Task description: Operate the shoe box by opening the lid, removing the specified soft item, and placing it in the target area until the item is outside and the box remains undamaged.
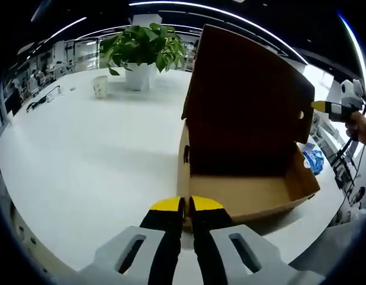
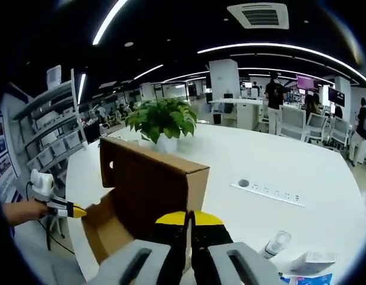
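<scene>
Box [image 1: 242, 196] interior hidden behind front wall and raised lid [image 1: 242, 101], contents impossible to tell. Blue packet [image 2: 305, 279] at lower right of the right gripper view cut off by the edge. Distant shelves [image 2: 52, 136] too blurred to read.

The left gripper [image 1: 185, 205] has two black jaws with yellow tips, and pale grey slotted mounts sit at the lower middle of the frame. The right gripper [image 2: 189, 218] looks the same: black jaws, yellow tips, grey slotted mounts.
</scene>
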A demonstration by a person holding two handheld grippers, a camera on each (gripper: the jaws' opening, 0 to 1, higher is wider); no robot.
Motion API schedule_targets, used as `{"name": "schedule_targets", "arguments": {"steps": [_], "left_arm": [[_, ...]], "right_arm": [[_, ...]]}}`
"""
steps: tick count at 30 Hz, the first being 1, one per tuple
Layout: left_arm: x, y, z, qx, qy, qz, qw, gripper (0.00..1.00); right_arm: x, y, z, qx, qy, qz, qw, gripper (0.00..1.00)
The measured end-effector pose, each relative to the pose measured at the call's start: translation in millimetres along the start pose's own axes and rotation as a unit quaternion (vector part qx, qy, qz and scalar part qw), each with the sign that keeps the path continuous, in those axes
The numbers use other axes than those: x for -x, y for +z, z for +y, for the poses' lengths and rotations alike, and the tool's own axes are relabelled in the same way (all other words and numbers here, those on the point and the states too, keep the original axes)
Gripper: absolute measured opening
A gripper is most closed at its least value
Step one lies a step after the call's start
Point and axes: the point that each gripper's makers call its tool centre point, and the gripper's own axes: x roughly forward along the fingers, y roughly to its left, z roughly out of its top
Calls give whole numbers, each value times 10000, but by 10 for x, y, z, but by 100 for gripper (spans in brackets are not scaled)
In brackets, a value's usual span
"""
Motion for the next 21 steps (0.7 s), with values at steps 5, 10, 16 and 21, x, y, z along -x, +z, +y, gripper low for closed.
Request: {"name": "schedule_targets", "arguments": {"steps": [5, 10, 16, 21], "left_arm": [[3, -1, 0, 17, -2, -16, 10000, 2], [7, -4, -3, 21, -6, -27, 10000, 2], [2, -4, 0, 47, -13, -35, 10000, 3], [-2, 0, -1, 72, -24, -43, 10000, 3]], "right_arm": [[64, -36, 44, 2, 4, -62, 10000, 0], [117, -71, 95, 56, -17, -108, 9999, 0], [172, -110, 131, 65, -75, -172, 9998, 0], [206, -140, 159, 11, -131, -252, 9996, 0]]}}
